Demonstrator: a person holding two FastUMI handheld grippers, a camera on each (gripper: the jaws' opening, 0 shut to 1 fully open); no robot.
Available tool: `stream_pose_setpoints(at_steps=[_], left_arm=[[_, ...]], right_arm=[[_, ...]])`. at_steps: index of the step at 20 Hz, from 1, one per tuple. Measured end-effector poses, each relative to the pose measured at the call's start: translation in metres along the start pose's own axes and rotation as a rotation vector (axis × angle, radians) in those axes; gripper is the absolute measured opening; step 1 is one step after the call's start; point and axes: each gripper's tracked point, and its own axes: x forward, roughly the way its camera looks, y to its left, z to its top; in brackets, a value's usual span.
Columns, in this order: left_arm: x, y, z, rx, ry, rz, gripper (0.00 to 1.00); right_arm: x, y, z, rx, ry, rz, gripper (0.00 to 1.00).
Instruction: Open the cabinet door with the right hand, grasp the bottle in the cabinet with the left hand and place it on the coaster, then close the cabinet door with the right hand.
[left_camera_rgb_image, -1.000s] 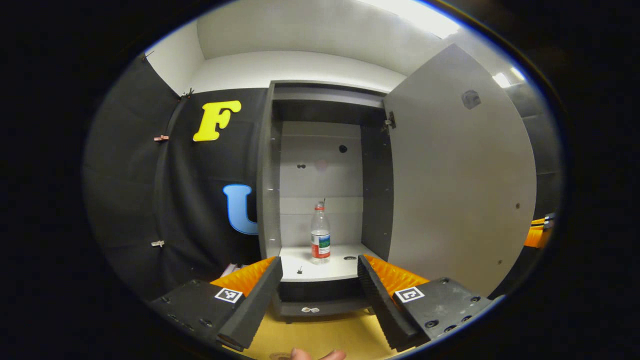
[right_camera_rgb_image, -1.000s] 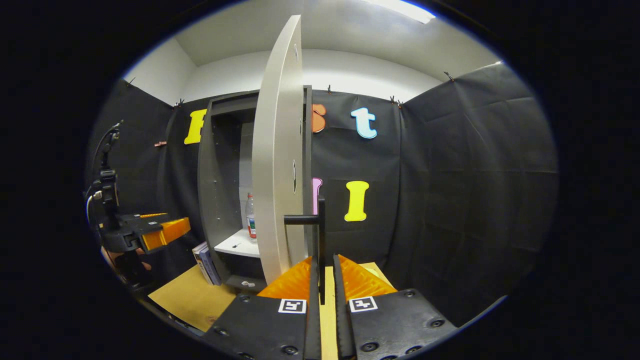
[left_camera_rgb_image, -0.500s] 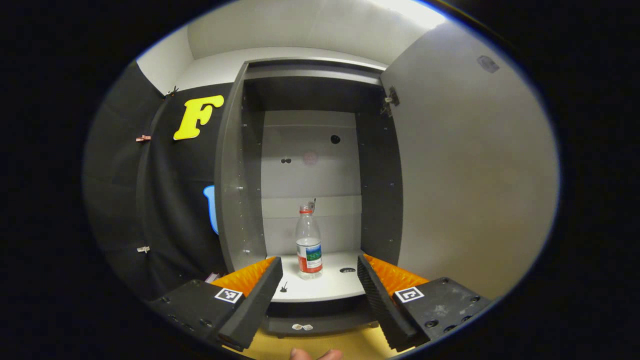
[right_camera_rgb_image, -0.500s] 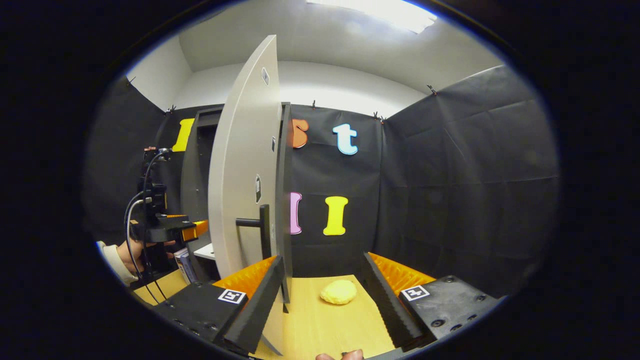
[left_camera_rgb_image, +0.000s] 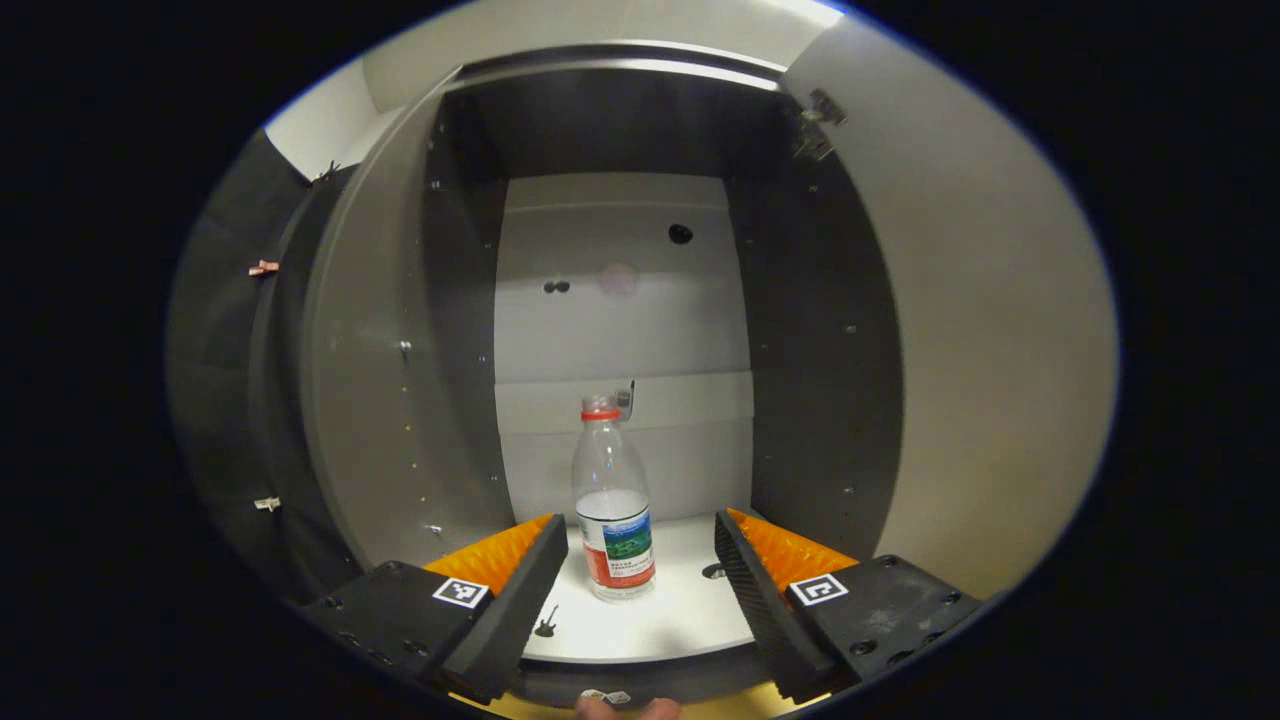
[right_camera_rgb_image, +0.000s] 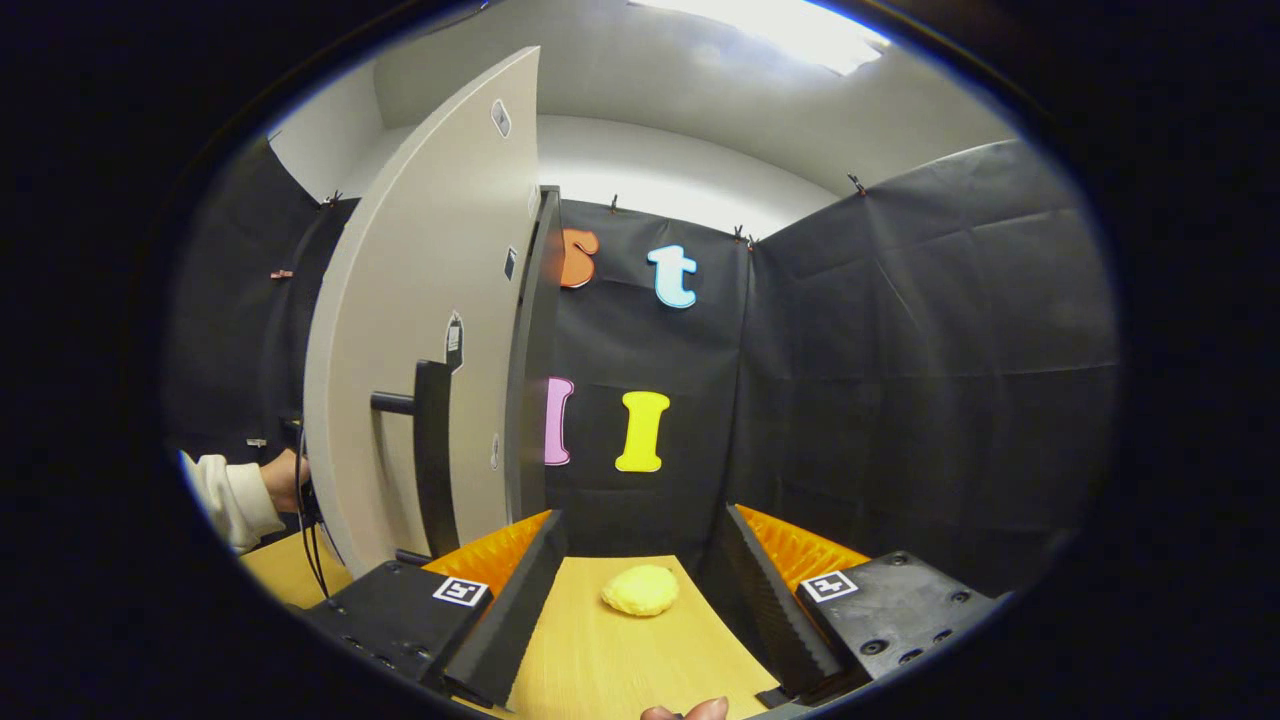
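Left gripper view, left to right. Cabinet (left_camera_rgb_image: 400, 330) — grey side panel at left, dark interior, pale back wall with 2 or 3 small holes. Left gripper (left_camera_rgb_image: 640, 555) — fingers spread wide apart, holding nothing, reaching just over the front edge of the white shelf (left_camera_rgb_image: 690, 615). Bottle (left_camera_rgb_image: 612, 500) — clear plastic, red cap, red, white and green label, standing upright on the shelf, seen in the gap between the 2 fingers and nearer the left one; not touched by either. Cabinet door (left_camera_rgb_image: 990, 330) — pale grey, swung open at right, hinge visible near its top.

Right gripper view, left to right. Sleeve (right_camera_rgb_image: 235, 497) — white, at the far left edge, partly behind the door. Door handle (right_camera_rgb_image: 430, 450) — dark vertical bar on the outer face of the open door. Right gripper (right_camera_rgb_image: 638, 570) — fingers wide apart, gripping nothing, well clear of the handle. Yellow lump (right_camera_rgb_image: 640, 589) — soft rounded piece lying on the wooden table (right_camera_rgb_image: 600, 665), seen between the 2 fingers.
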Motion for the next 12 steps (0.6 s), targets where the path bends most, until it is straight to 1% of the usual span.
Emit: stream_pose_setpoints(at_steps=[2, 5, 8, 11, 12], left_arm=[[0.022, 0.005, -0.004, -0.006, 0.001, 0.025, 0.94], [0.051, 0.01, -0.02, 0.033, 0.019, 0.059, 0.93], [0.074, 0.008, -0.027, 0.031, 0.025, 0.061, 0.94], [0.09, 0.011, -0.033, 0.021, 0.046, 0.083, 0.94], [0.095, 0.009, -0.033, 0.013, 0.048, 0.079, 0.94]], right_arm=[[0.008, -0.003, -0.002, -0.004, -0.002, 0.001, 0.97], [0.018, -0.007, -0.009, -0.01, 0.011, 0.003, 0.97], [0.025, -0.011, -0.013, -0.002, 0.025, 0.002, 0.97], [0.029, -0.017, -0.009, -0.01, 0.013, -0.013, 0.98], [0.029, -0.018, -0.008, -0.013, 0.003, -0.019, 0.98]])
